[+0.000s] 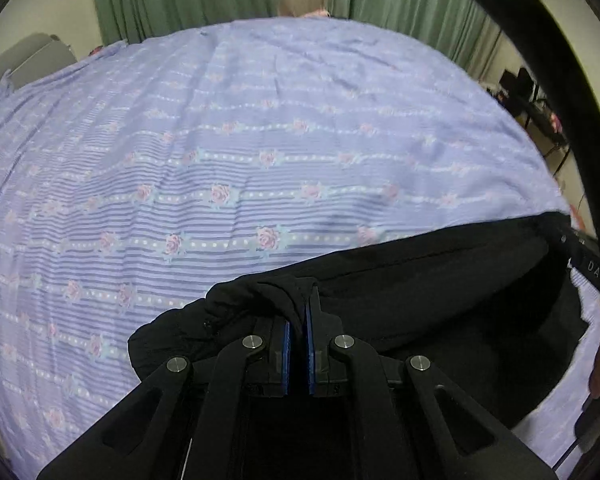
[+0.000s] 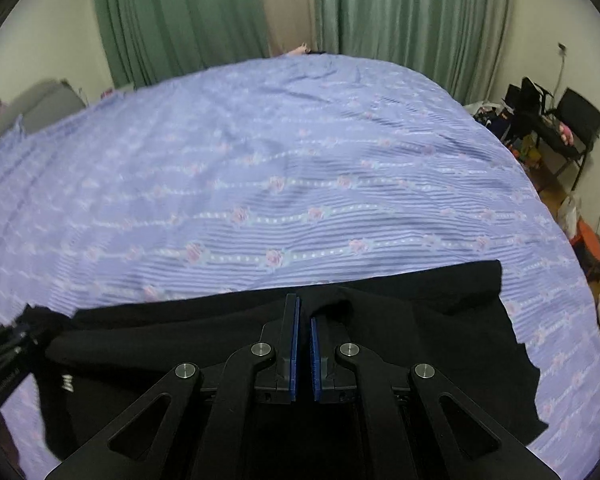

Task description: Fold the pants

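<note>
Black pants [image 1: 440, 300]: stretched between both grips, kept flat.
Left tongs [image 1: 299, 322]: clamped on bunched cloth.
Right tongs [image 2: 304, 322]: pinching an edge.

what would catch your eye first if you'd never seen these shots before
The black pants stand out most, a dark mass along the near edge of the bed, pinched by the left tool and the right tool. Behind them spreads the lilac bedspread with rows of pink roses, filling most of both views. Green curtains hang across the far wall.
</note>
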